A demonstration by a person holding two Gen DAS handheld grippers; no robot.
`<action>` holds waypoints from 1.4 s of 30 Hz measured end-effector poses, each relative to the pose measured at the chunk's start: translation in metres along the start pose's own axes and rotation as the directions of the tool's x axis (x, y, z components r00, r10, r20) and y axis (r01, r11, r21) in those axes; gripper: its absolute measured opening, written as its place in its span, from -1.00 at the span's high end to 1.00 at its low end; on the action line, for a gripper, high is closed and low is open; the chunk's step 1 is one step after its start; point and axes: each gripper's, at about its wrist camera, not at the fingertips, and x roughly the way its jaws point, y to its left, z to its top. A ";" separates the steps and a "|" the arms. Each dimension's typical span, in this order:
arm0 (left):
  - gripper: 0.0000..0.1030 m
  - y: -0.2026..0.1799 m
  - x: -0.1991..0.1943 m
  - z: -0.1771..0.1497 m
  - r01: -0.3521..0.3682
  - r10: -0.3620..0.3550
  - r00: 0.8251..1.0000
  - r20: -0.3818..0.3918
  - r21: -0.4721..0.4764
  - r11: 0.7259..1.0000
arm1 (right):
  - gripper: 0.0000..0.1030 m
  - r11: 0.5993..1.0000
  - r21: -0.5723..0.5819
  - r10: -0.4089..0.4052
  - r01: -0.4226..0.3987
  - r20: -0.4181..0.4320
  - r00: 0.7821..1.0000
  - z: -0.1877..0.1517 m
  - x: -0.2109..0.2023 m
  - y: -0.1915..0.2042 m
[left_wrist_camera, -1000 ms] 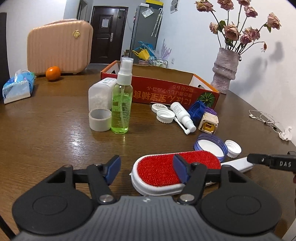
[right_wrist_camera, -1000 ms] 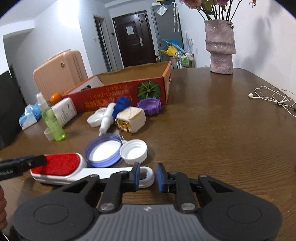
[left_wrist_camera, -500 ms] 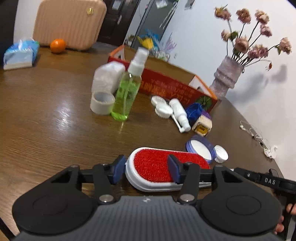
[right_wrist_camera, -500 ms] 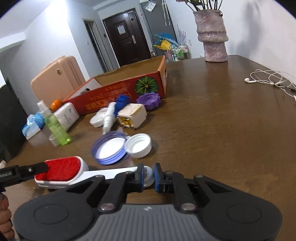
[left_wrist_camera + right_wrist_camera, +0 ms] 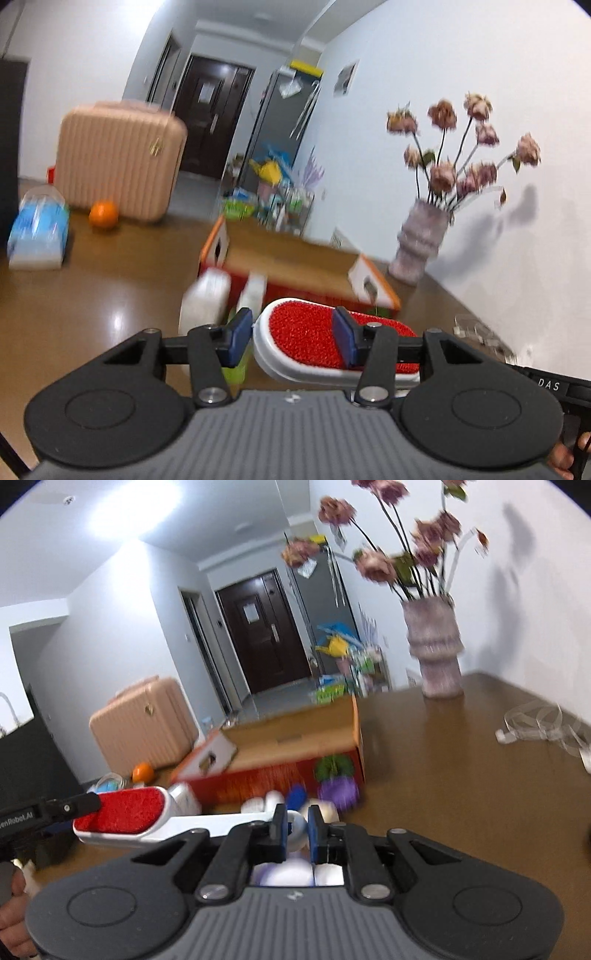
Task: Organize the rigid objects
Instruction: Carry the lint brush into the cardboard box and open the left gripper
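Note:
A lint brush with a red pad and a white body hangs in the air above the wooden table. My left gripper is shut on its wide head, a blue pad on each side. The long white handle runs from the red head to my right gripper, which is shut on the handle's rounded end. The open cardboard box with red sides lies just beyond the brush. The picture is blurred by motion.
A white bottle, a green spray bottle, a purple lid and other small items lie in front of the box. A vase of dried flowers stands at the right, an earphone cable near it. A pink case, an orange and a tissue pack sit at the far left.
The left jaws closed on the brush head and the right jaws on the handle end. Both grippers then rose together, lifting the brush off the table and tilting the views upward.

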 end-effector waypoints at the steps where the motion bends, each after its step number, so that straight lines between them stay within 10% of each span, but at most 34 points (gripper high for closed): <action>1: 0.08 -0.001 0.007 0.012 0.002 -0.002 1.000 0.013 0.007 1.000 | 0.78 1.000 0.005 0.003 -0.003 0.009 1.000 0.013 0.009 0.001; 12: 0.08 0.025 0.189 0.149 0.002 -0.002 0.999 -0.040 0.004 1.000 | 0.78 0.999 0.007 -0.049 0.050 -0.071 0.996 0.143 0.207 -0.011; 24: 0.07 0.077 0.404 0.146 -0.101 0.082 0.938 -0.335 -0.038 0.994 | 0.80 0.982 -0.099 -0.180 0.158 -0.286 0.941 0.139 0.384 -0.029; 33: -0.28 0.083 0.403 0.142 -0.091 0.089 0.924 -0.371 0.012 0.996 | 0.72 0.974 -0.157 -0.201 0.161 -0.282 0.938 0.142 0.372 -0.013; 42: -0.59 0.059 0.297 0.175 -0.101 0.134 0.951 -0.278 0.130 0.986 | 0.33 0.973 -0.184 -0.182 0.141 -0.231 0.956 0.174 0.266 -0.014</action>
